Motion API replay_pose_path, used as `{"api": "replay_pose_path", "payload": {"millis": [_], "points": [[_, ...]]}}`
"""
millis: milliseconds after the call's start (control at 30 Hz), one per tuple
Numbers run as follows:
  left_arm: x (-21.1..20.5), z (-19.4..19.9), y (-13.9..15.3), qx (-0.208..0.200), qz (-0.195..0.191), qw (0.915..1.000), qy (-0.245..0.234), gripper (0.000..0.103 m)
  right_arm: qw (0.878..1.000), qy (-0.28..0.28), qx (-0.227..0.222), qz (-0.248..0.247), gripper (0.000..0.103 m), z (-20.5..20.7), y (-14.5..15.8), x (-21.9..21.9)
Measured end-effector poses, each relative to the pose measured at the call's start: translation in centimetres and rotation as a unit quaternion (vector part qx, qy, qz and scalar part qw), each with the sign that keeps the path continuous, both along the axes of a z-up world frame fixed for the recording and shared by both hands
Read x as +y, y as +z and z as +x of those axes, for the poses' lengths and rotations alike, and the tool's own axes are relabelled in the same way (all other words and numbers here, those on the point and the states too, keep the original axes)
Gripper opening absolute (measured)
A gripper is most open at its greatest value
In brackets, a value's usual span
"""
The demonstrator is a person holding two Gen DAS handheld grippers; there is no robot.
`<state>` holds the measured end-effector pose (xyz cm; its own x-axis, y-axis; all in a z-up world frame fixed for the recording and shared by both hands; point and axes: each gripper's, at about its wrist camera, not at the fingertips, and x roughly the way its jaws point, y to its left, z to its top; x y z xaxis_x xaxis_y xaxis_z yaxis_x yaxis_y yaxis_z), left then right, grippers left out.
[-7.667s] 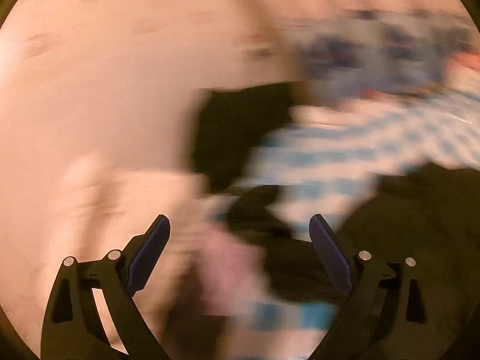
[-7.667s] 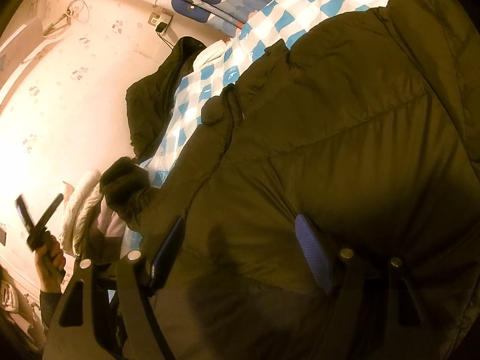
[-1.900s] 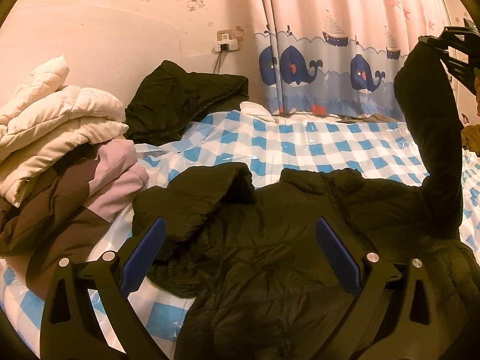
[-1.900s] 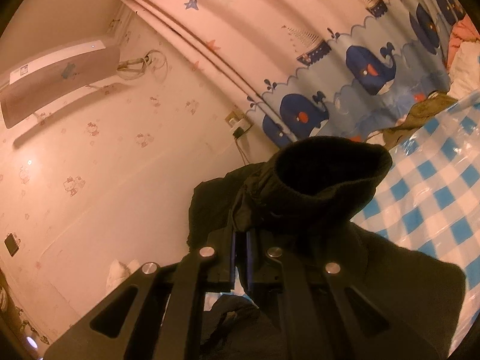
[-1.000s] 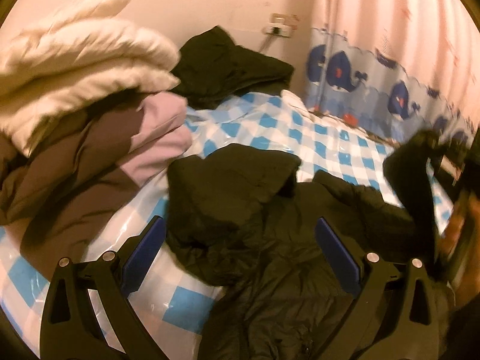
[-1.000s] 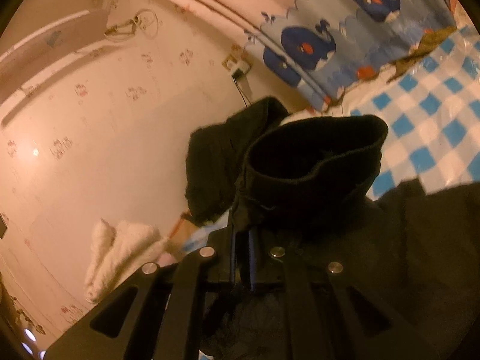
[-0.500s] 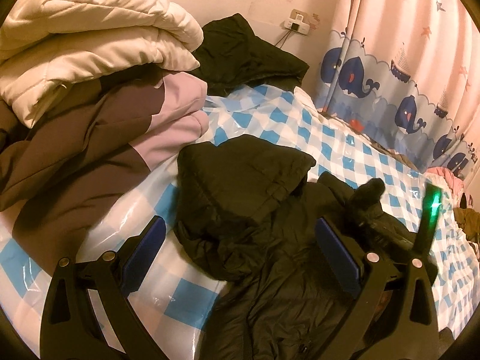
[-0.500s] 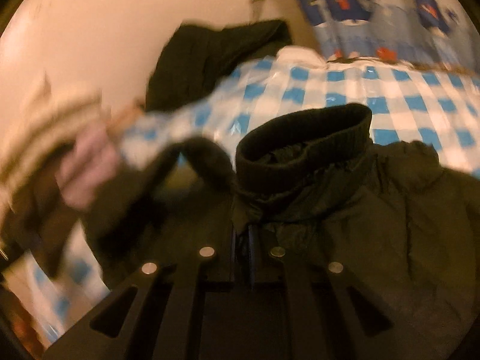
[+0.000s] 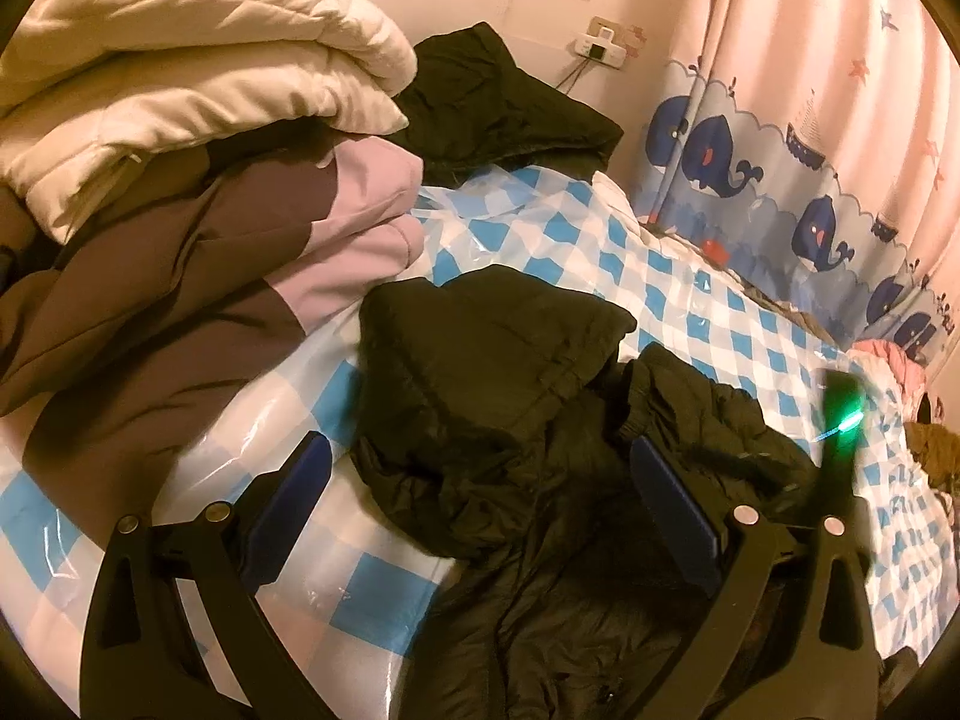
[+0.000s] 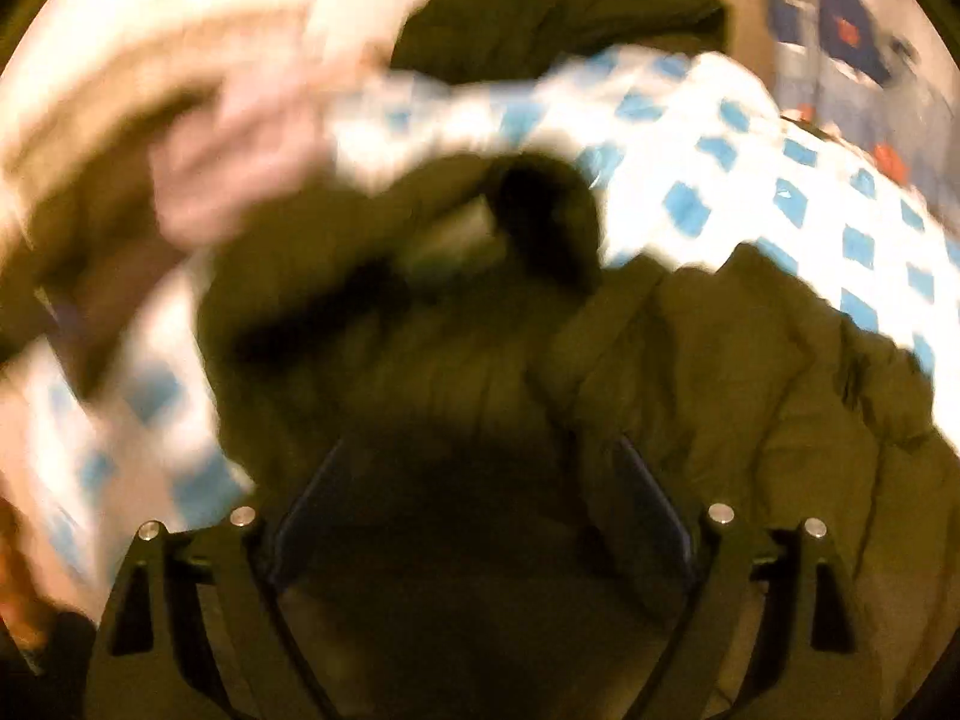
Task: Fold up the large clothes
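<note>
A dark olive padded jacket [image 9: 540, 468] lies on the blue-and-white checked bed cover [image 9: 690, 288], its hood [image 9: 480, 348] spread toward the far left. One sleeve [image 9: 708, 408] lies folded over the jacket's body. My left gripper [image 9: 480, 492] is open and empty, hovering over the jacket below the hood. My right gripper [image 10: 480, 492] is open and empty just above the jacket [image 10: 750, 390]; this view is blurred. The right gripper's body with a green light [image 9: 843, 420] shows at the right of the left wrist view.
A stack of folded coats, cream [image 9: 180, 78], pink and brown [image 9: 210, 252], sits at the left. Another dark garment [image 9: 504, 102] lies against the wall at the back. A whale-print curtain [image 9: 780, 138] hangs at the right. Pink clothes [image 9: 894, 360] lie at the far right.
My right gripper brought the sleeve cuff down onto the jacket and opened, letting it go. The left gripper stayed open and shifted only slightly.
</note>
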<state>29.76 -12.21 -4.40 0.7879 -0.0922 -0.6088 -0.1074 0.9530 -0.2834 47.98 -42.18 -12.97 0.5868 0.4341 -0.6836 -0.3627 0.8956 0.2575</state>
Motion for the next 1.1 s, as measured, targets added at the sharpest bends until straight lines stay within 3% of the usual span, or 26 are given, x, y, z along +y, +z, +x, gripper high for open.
{"api": "replay_pose_path", "payload": {"millis": [67,133,267,300,400,500,567,633,667,700,733,767,833,900,967,1067,1100], "points": [[0.1,0.0,0.0,0.000,-0.002,1.0000,0.001,0.096,0.996,-0.060,0.010,0.072,0.087,1.0,-0.1,-4.3],[0.0,0.0,0.0,0.001,0.000,1.0000,-0.002,0.096,0.987,-0.115,0.036,0.109,0.087,2.2,-1.3,-7.5],[-0.2,0.0,0.0,0.002,0.005,1.0000,-0.007,0.096,0.974,-0.166,0.110,0.104,0.088,3.8,-6.3,-10.9],[-0.3,0.1,0.0,0.002,0.007,0.9999,-0.007,0.096,0.974,-0.160,0.128,0.097,0.088,4.2,-7.8,-11.1],[-0.4,0.1,-0.1,0.004,0.013,0.9999,-0.006,0.096,0.978,-0.149,0.126,0.073,0.088,4.4,-7.4,-10.5],[-0.1,0.2,-0.1,0.005,0.008,1.0000,-0.002,0.096,0.979,-0.129,0.066,0.140,0.088,3.0,-4.7,-10.7],[-0.1,0.2,0.0,0.001,-0.008,0.9999,-0.009,0.096,0.978,-0.083,0.041,0.186,0.088,2.7,-3.7,-10.2],[-0.5,0.6,0.0,-0.004,-0.041,0.9983,-0.042,0.096,0.975,-0.043,0.086,0.198,0.095,3.5,-5.0,-9.2],[-0.8,0.8,0.0,-0.005,-0.049,0.9974,-0.053,0.096,0.973,-0.032,0.154,0.167,0.096,4.7,-6.9,-8.1],[-1.4,1.4,0.1,-0.005,-0.052,0.9964,-0.067,0.096,0.973,-0.034,0.172,0.149,0.096,4.9,-7.4,-7.7],[-2.1,2.2,0.3,-0.009,-0.047,0.9955,-0.081,0.096,0.974,-0.037,0.159,0.157,0.096,4.8,-6.9,-7.8],[-2.6,2.9,0.3,-0.012,-0.041,0.9949,-0.092,0.096,0.969,-0.025,0.141,0.201,0.096,4.7,-5.8,-8.1],[-3.5,4.5,0.3,-0.011,-0.028,0.9935,-0.110,0.096,0.948,0.007,0.113,0.299,0.096,4.6,-3.9,-8.4],[-4.0,6.6,-0.3,0.001,-0.022,0.9918,-0.126,0.096,0.911,0.040,0.137,0.386,0.096,5.9,-3.5,-7.7],[-3.7,7.9,-1.4,0.022,-0.013,0.9950,-0.097,0.096,0.861,0.065,0.203,0.462,0.096,8.2,-4.8,-5.6],[-2.1,8.6,-3.2,0.053,-0.034,0.9965,-0.055,0.096,0.846,0.027,0.249,0.470,0.096,11.2,-6.6,-3.0],[-1.5,8.6,-3.6,0.059,-0.035,0.9966,-0.045,0.096,0.836,0.017,0.259,0.484,0.096,12.0,-7.3,-2.5]]}}
